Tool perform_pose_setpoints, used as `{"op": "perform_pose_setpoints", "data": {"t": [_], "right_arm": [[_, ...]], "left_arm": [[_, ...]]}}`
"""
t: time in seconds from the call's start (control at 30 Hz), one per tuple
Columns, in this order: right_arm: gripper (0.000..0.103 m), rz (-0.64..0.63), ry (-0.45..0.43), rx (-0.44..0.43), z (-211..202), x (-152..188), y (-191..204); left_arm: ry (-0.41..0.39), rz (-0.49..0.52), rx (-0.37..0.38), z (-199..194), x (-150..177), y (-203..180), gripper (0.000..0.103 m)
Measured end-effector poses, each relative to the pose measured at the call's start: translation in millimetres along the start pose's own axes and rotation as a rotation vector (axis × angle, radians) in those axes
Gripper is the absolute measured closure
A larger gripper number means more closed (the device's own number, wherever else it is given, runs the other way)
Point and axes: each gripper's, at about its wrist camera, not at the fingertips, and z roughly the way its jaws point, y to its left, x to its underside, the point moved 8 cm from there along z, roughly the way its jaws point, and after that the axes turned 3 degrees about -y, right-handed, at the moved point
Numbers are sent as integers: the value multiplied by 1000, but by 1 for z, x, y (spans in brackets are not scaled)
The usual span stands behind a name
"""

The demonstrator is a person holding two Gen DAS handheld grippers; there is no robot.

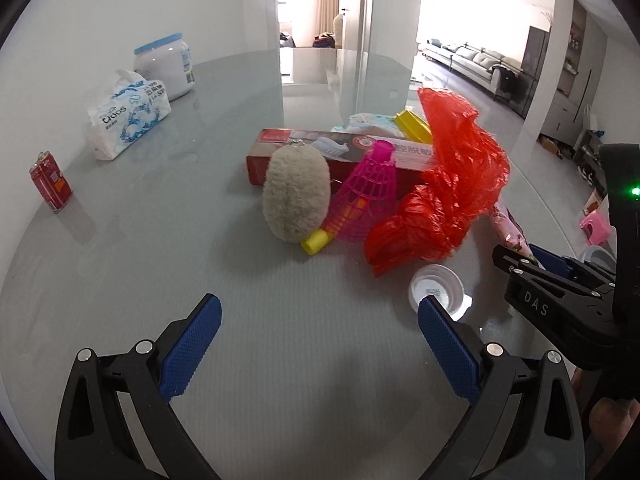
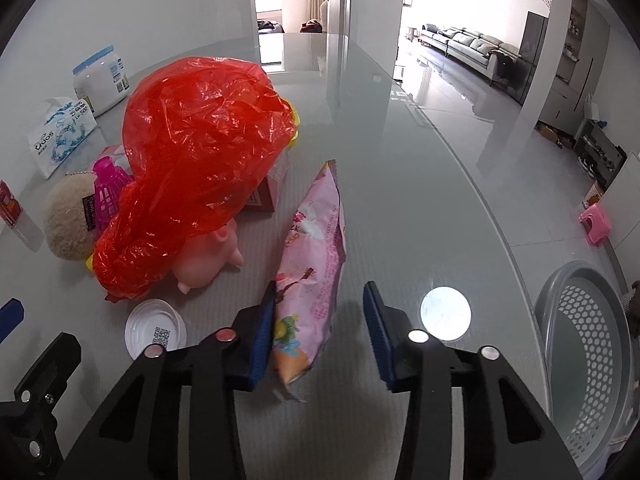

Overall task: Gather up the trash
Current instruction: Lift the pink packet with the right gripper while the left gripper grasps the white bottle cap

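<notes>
Snack wrapper (image 2: 316, 280), pink, lies flat on the desk (image 2: 400, 184) between the spread right tongs (image 2: 320, 332), touching their left pad. Left tongs (image 1: 320, 344) gape wide over bare desk; beyond lie a white lid (image 1: 438, 286) and red plastic bag (image 1: 448, 196).

Bare bench (image 1: 140, 264) across the lower left of the left wrist view, clutter pile mid-frame led by red plastic bag (image 1: 448, 184), white lid (image 1: 436, 288) lower right, right wrist view open bench on the right, grey basket (image 2: 588, 344) at the bench edge
</notes>
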Motion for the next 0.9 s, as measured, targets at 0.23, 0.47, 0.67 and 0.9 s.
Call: {"op": "perform_pose_setpoints", "data": {"t": [0.23, 0.47, 0.67, 0.9], "right_arm": [[79, 74, -48, -77, -21, -2, -23], [79, 133, -85, -75, -52, 11, -58], [79, 142, -91, -83, -75, 30, -70], [79, 179, -105, -85, -91, 40, -90]], "left_arm": [[26, -3, 57, 5, 6, -19, 6], [39, 14, 75, 10, 7, -39, 6], [58, 27, 52, 25, 6, -54, 6], [66, 54, 53, 34, 3, -70, 9]]}}
